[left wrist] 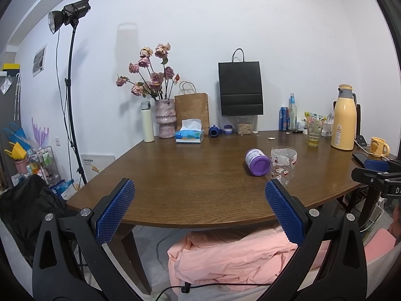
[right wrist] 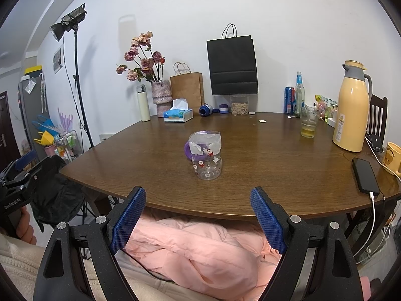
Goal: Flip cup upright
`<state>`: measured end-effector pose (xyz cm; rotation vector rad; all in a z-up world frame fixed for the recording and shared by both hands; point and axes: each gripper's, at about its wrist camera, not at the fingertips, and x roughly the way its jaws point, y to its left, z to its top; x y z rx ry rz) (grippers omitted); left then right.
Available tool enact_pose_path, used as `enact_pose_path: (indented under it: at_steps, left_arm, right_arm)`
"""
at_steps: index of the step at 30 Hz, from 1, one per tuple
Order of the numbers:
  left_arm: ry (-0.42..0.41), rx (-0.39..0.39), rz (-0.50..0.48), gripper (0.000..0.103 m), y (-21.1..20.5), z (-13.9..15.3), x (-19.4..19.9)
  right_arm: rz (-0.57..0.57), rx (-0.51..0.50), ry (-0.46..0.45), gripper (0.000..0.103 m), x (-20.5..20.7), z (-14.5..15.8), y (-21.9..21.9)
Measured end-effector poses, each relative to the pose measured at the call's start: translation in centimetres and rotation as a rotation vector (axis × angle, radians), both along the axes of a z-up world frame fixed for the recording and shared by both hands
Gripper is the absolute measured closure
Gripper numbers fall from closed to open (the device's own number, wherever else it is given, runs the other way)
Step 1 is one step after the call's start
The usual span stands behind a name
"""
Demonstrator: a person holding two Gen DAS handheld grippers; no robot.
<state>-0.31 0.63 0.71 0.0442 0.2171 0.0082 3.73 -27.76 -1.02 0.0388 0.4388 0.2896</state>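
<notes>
Both grippers sit back off the near table edge, nothing in either. My left gripper has its jaws spread wide, blue pads apart, aimed over the table w/ the pink jacket below. My right gripper is likewise wide apart, pads clear of everything, pointed roughly at the cup.

The cup is clear plastic w/ small red/white figures, standing mid-table on the wood; can't tell for sure which end is up. Right beside it, touching or nearly so, a purple jar lies on its side; from the right view it's mostly hidden behind the cup. In the left view both sit just beyond my right-hand pad, well apart from it.

Far side of table: vase w/ dried roses, tissue box, brown bag, black bag. Right side: glass w/ some yellow liquid, yellow thermos, phone on a cable, yellow mug. Studio light stands left.
</notes>
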Motion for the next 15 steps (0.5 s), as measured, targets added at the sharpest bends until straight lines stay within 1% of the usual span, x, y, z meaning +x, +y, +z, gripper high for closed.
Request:
enact_pose_path:
  at_steps: [15]
  left_arm:
    - [0.002,0.000,-0.002,0.000,-0.01,-0.32,0.10]
  right_arm:
    - [-0.004,0.001,0.001,0.013,-0.17,-0.28,0.17]
